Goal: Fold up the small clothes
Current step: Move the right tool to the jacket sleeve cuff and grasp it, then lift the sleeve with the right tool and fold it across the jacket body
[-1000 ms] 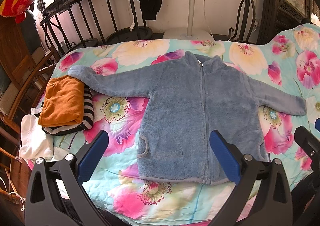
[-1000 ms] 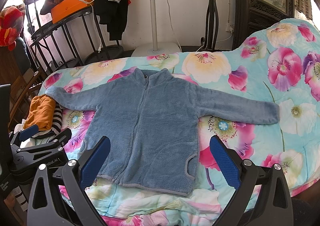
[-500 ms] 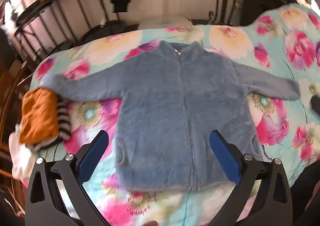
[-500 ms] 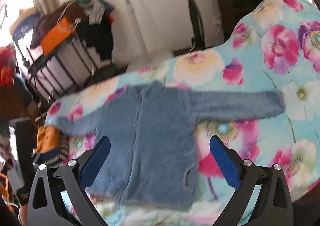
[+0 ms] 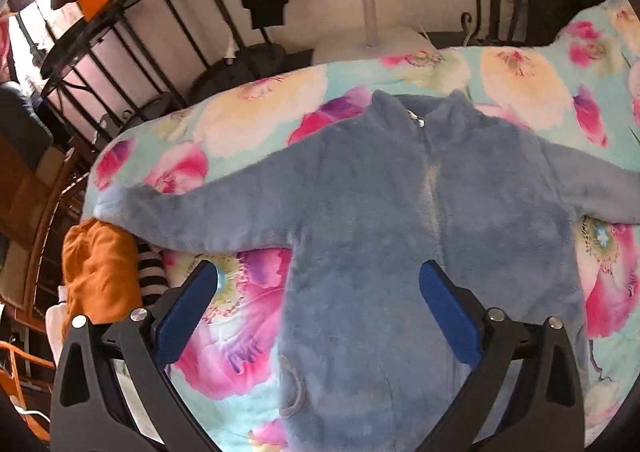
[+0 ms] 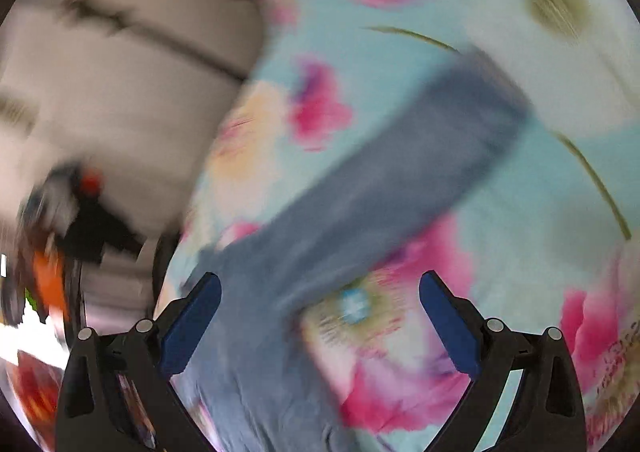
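Observation:
A small blue fleece jacket (image 5: 400, 220) lies flat, front up and zipped, with both sleeves spread, on a floral bedspread (image 5: 256, 108). My left gripper (image 5: 318, 284) is open and empty, hovering above the jacket's left side below the armpit. In the blurred right wrist view the jacket's right sleeve (image 6: 400, 172) runs diagonally up to the right. My right gripper (image 6: 320, 292) is open and empty above that sleeve near the shoulder.
A folded pile, orange garment (image 5: 100, 268) on a striped one (image 5: 150, 272), lies at the bed's left edge under the left cuff. A black metal rack (image 5: 120, 36) with an orange box stands behind the bed. A fan base (image 5: 372, 48) stands by the wall.
Both grippers moved forward and lower toward the jacket. The right gripper swung right and tilted over the right sleeve, blurring its view. Both stay open.

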Motion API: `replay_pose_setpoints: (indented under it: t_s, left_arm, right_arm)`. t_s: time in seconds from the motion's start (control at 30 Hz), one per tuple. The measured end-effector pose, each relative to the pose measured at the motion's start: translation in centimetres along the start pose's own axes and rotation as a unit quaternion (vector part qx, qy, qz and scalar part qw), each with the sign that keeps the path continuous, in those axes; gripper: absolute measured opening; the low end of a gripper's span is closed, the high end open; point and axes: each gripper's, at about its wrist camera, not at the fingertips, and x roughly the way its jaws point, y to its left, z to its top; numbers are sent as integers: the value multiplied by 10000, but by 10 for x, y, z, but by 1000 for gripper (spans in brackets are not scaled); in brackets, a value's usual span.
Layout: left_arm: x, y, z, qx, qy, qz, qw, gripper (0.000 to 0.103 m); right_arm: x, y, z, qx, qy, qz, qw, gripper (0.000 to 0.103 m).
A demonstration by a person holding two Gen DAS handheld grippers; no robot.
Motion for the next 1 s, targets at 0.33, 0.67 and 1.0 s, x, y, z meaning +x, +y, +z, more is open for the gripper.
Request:
replay_pose_setpoints:
  t_s: [0.33, 0.67, 1.0]
  left_arm:
    - [29, -14, 13, -155, 615, -646, 9959, 98]
    - [37, -33, 8, 305, 624, -389, 9968, 98]
    - [40, -14, 11, -47, 742, -400, 9964, 98]
  right_arm:
    - [23, -87, 31, 1308, -842, -224, 9876, 100]
    - [67, -61, 50, 756, -909, -215, 9927, 49]
    - [43, -62, 56, 979, -1346, -382, 9853, 12]
